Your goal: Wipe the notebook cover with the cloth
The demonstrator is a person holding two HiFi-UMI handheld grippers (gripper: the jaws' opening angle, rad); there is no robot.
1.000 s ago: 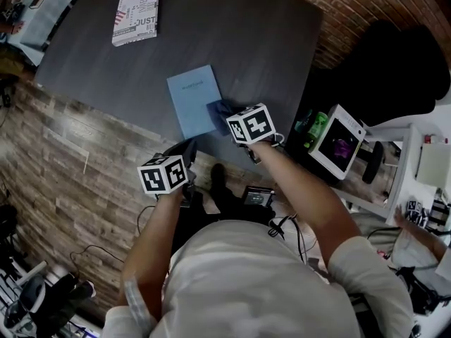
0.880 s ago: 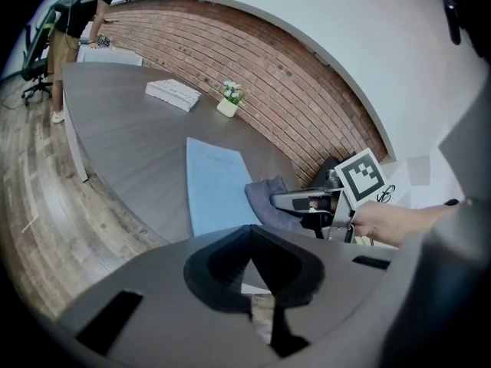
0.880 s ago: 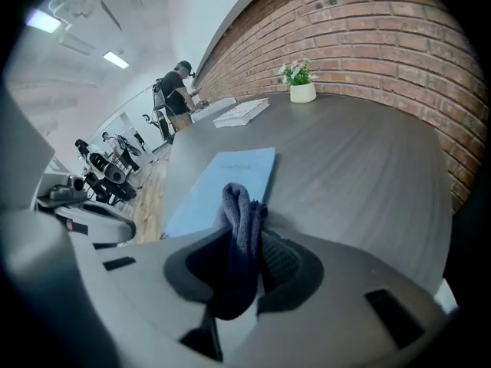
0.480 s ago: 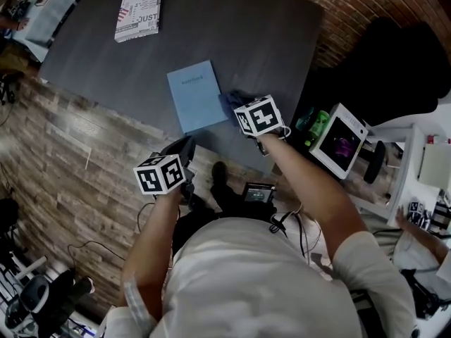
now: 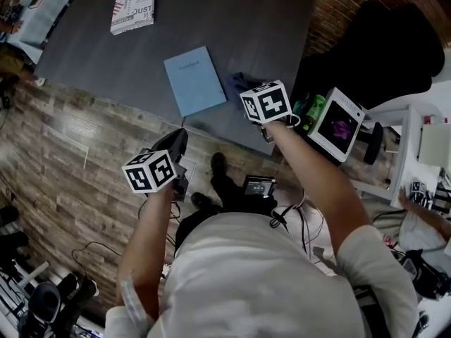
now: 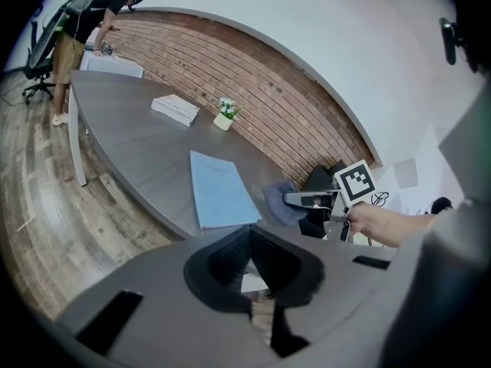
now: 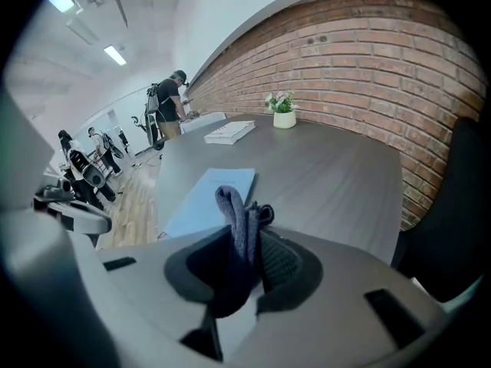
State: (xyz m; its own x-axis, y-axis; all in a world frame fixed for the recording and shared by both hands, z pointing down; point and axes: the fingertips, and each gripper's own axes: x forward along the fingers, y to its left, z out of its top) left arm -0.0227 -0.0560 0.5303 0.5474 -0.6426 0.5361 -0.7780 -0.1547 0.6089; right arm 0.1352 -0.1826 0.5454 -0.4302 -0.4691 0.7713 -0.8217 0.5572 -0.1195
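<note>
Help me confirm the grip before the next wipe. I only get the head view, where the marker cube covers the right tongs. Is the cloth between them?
Observer: Yes. In the right gripper view, the right gripper has its tongs closed on a fold of the cloth, which sticks up between them.
Operator: And the left tongs?
Observer: The left gripper view shows the left gripper with its tongs together and nothing between them.
</note>
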